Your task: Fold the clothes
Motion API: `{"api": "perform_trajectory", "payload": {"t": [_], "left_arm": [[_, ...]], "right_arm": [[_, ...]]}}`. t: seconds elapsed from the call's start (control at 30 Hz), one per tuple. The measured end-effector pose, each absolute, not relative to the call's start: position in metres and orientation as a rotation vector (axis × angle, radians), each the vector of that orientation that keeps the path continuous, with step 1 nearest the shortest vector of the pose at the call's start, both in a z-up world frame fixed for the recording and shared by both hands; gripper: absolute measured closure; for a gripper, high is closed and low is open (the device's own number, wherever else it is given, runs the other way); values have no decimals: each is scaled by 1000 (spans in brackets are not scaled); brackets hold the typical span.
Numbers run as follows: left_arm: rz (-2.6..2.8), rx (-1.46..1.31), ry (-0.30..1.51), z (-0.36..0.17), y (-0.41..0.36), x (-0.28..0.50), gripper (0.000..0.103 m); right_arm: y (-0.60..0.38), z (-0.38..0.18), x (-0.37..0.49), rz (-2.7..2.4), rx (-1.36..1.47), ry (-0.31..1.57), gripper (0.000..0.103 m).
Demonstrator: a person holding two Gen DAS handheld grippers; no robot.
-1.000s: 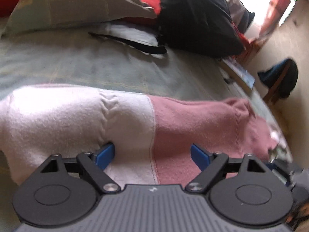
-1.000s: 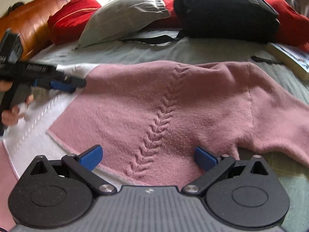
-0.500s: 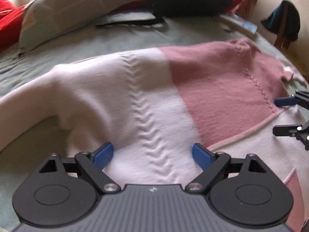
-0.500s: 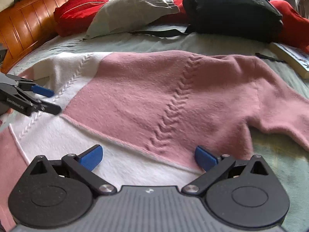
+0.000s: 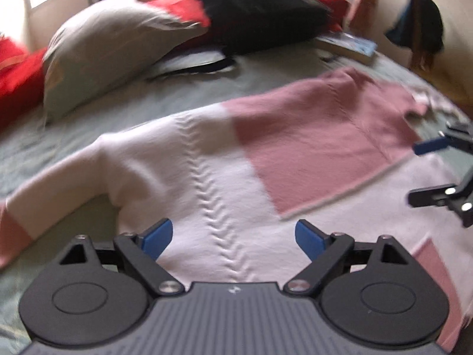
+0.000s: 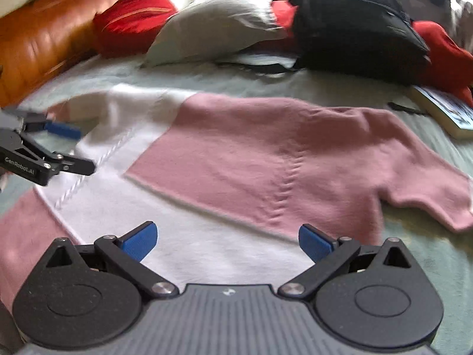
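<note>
A pink and white knit sweater lies spread flat on the pale green bed; it also shows in the right wrist view. My left gripper is open and empty, above the sweater's white part near the cable seam. It shows at the left in the right wrist view. My right gripper is open and empty, above the white band below the pink panel. It shows at the right edge of the left wrist view. One pink sleeve lies out to the right.
A grey pillow, red cushions and a black backpack lie at the head of the bed. A book lies at the bed's right edge. An orange wooden headboard stands at the left. Dark clothing hangs on a chair.
Both grippers have drawn back and up from the sweater, both open throughout. The left view has swung left, so the whole sweater now shows laid flat.
</note>
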State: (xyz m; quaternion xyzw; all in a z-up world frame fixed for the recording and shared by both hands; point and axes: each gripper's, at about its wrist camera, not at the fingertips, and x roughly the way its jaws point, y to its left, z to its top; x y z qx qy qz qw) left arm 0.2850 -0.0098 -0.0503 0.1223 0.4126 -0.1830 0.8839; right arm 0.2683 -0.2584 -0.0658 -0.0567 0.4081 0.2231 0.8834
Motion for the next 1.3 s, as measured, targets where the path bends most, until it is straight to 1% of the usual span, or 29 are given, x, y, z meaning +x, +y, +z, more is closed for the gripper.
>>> {"api": "perform_trajectory", "payload": {"t": [0.1, 0.17, 0.33, 0.57, 0.7, 0.77, 0.93, 1.1, 1.2, 1.3], "left_arm": [[-366, 288, 909, -69, -18, 277, 13], [-340, 270, 922, -78, -13, 267, 11], [-287, 193, 899, -74, 8, 223, 10], [-221, 160, 870, -73, 21, 158, 9], [-147, 145, 853, -60, 23, 152, 9], [-96, 160, 807, -49, 24, 152, 9], [-48, 135, 725, -24, 32, 145, 9], [-54, 102, 743, -27, 39, 141, 9], [-51, 83, 762, -35, 44, 142, 9], [-58, 49, 782, -42, 45, 146, 9]], "right_arm": [[-250, -88, 263, 445, -167, 880, 0], [-250, -92, 256, 429, -184, 879, 0], [-258, -84, 237, 361, -175, 892, 0], [-279, -86, 174, 305, -138, 866, 0], [-274, -75, 162, 324, -83, 838, 0], [-265, -66, 162, 349, -56, 821, 0], [-198, -62, 179, 455, -75, 784, 0], [-146, -87, 183, 507, -142, 821, 0], [-149, -96, 158, 521, -213, 786, 0], [-168, -94, 145, 551, -190, 806, 0]]}}
